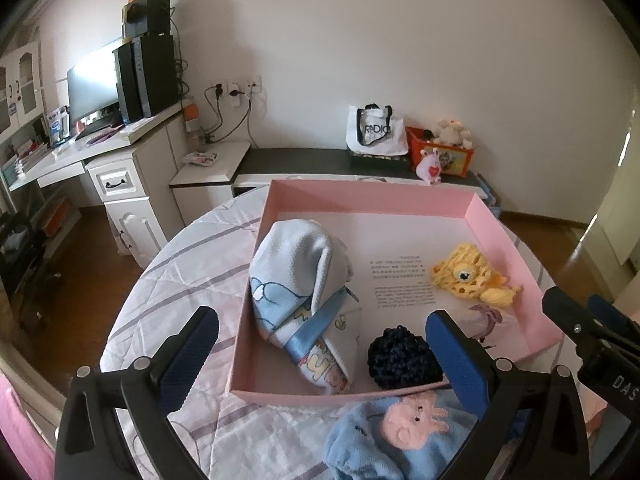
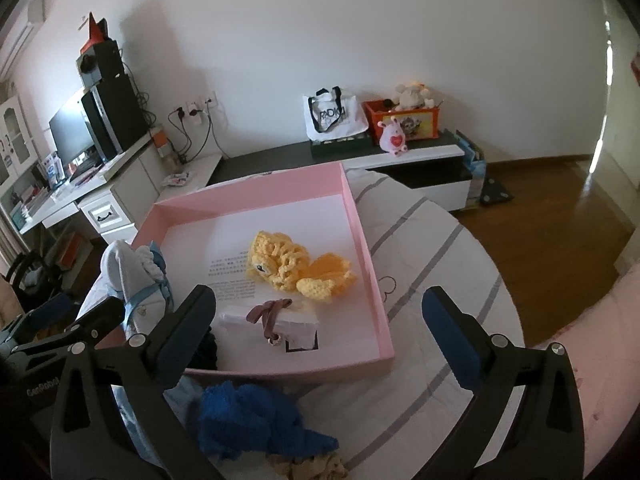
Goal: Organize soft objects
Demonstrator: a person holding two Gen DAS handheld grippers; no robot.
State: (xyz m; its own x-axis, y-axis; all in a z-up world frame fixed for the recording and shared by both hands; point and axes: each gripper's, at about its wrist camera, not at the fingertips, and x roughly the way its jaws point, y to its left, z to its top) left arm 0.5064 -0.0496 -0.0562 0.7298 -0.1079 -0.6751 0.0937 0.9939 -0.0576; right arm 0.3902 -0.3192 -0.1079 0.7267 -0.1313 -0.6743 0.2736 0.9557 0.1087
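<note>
A pink box [image 1: 372, 196] [image 2: 368, 256] stands on the round table. In it lie a rolled light-blue cartoon towel [image 1: 300, 292] [image 2: 124, 276], a yellow crochet toy [image 1: 468, 276] [image 2: 292, 268], a black knitted ball [image 1: 400, 356] and a brown hair tie on a white card [image 2: 272, 312]. In front of the box lie a light-blue cloth with a pink octopus [image 1: 408, 428] and a dark-blue fuzzy item [image 2: 248, 416]. My left gripper [image 1: 324, 360] is open and empty above the box's near wall. My right gripper [image 2: 320, 340] is open and empty above the box's near right corner.
The table has a white quilted cover with grey stripes [image 2: 432, 248]. A tan fabric piece [image 2: 308, 468] lies at its near edge. Behind stand a low bench with a white tote bag [image 1: 374, 128] and an orange toy box [image 1: 440, 152], and a desk with a monitor [image 1: 92, 84] at left.
</note>
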